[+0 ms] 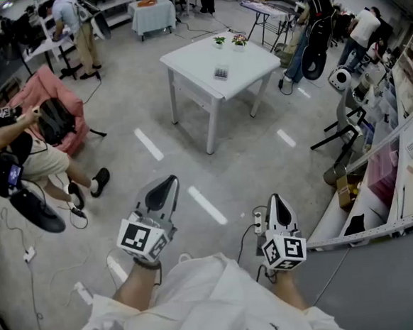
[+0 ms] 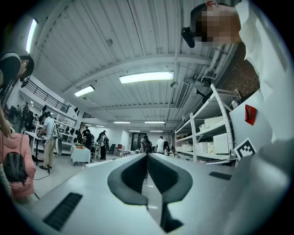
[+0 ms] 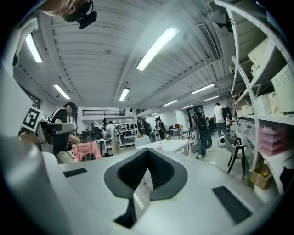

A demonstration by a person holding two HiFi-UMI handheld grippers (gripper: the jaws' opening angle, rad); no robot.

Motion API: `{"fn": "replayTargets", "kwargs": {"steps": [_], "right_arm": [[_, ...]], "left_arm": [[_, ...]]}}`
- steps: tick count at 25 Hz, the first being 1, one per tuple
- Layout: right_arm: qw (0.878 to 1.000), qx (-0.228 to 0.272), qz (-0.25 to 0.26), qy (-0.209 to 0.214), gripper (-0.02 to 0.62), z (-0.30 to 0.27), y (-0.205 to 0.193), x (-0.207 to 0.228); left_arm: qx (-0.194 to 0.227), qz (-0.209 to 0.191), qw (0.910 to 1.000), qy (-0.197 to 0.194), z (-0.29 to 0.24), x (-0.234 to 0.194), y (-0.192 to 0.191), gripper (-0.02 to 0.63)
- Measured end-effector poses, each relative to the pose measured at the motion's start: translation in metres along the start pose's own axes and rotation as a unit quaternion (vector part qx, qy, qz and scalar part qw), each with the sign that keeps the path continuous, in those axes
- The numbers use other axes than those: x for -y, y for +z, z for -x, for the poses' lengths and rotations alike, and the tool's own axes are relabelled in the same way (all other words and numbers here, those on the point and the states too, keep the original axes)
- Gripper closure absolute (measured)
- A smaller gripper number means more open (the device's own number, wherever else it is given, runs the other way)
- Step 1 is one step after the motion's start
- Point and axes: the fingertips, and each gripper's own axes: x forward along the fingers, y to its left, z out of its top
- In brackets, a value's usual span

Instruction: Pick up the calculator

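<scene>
Left tool (image 1: 168, 185), right tool (image 1: 276, 202): shut, empty.

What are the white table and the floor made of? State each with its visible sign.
White table: likely painted wood or laminate, matte; even white top, square legs. Floor: probably sealed concrete, slight sheen; seamless mottled grey with white painted dashes.

Head view: steeply down from standing height, white table (image 1: 216, 60) far off at upper centre. Gripper views: roughly level across the room; right one shares that table (image 3: 169, 145).
</scene>
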Motion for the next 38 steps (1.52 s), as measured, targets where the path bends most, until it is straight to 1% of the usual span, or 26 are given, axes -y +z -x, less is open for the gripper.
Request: {"fn": "replayTargets", "kwargs": {"steps": [5, 8, 13, 14, 16, 17, 18, 20, 22, 26, 29, 33, 36, 38], "right_arm": [[1.000, 0.001, 0.018, -0.001, 0.578, 0.002, 0.003, -0.011], [1.000, 0.000, 0.021, 0.000, 0.578, 0.003, 0.002, -0.013], [1.000, 0.016, -0.008, 0.022, 0.578, 0.005, 0.007, -0.024], [1.000, 0.016, -0.007, 0.022, 0.578, 0.005, 0.008, -0.027], [1.000, 0.012, -0.002, 0.017, 0.577, 0.003, 0.007, -0.030], [1.000, 0.010, -0.001, 0.016, 0.578, 0.003, 0.007, -0.032], [1.000, 0.009, -0.001, 0.015, 0.577, 0.002, 0.006, -0.033], [1.000, 0.006, 0.001, 0.014, 0.577, 0.000, 0.005, -0.036], [1.000, 0.004, 0.001, 0.012, 0.577, -0.002, 0.003, -0.041], [1.000, 0.001, 0.005, 0.003, 0.578, -0.006, -0.001, -0.050], [1.000, -0.004, 0.007, -0.009, 0.577, -0.008, -0.007, -0.055], [1.000, -0.012, 0.008, -0.020, 0.577, -0.006, -0.011, -0.061], [1.000, -0.012, 0.011, -0.023, 0.577, -0.005, -0.009, -0.059], [1.000, -0.009, 0.011, -0.024, 0.577, -0.006, -0.008, -0.056]], "left_arm": [[-0.002, 0.001, 1.0000, -0.002, 0.005, -0.005, 0.003, 0.578], [-0.002, 0.000, 1.0000, -0.002, 0.007, -0.006, 0.003, 0.578], [-0.012, -0.001, 0.9999, -0.011, 0.010, -0.009, 0.000, 0.573], [-0.019, 0.003, 0.9997, -0.013, 0.010, -0.010, -0.003, 0.539], [-0.043, 0.010, 0.9990, -0.012, 0.010, -0.015, -0.012, 0.363], [-0.056, 0.011, 0.9983, -0.008, 0.010, -0.018, -0.018, 0.306], [-0.070, 0.007, 0.9975, -0.002, 0.009, -0.021, -0.025, 0.227], [-0.092, -0.006, 0.9956, 0.016, 0.010, -0.030, -0.037, 0.164], [-0.100, -0.004, 0.9946, 0.029, 0.013, -0.040, -0.043, 0.133], [-0.096, 0.023, 0.9946, 0.033, 0.019, -0.057, -0.048, 0.123], [-0.099, 0.033, 0.9940, 0.036, 0.023, -0.070, -0.052, 0.123], [-0.104, 0.023, 0.9936, 0.038, 0.027, -0.081, -0.055, 0.123], [-0.094, 0.012, 0.9947, 0.040, 0.027, -0.082, -0.051, 0.111], [-0.086, 0.012, 0.9954, 0.042, 0.025, -0.082, -0.048, 0.104]]}}
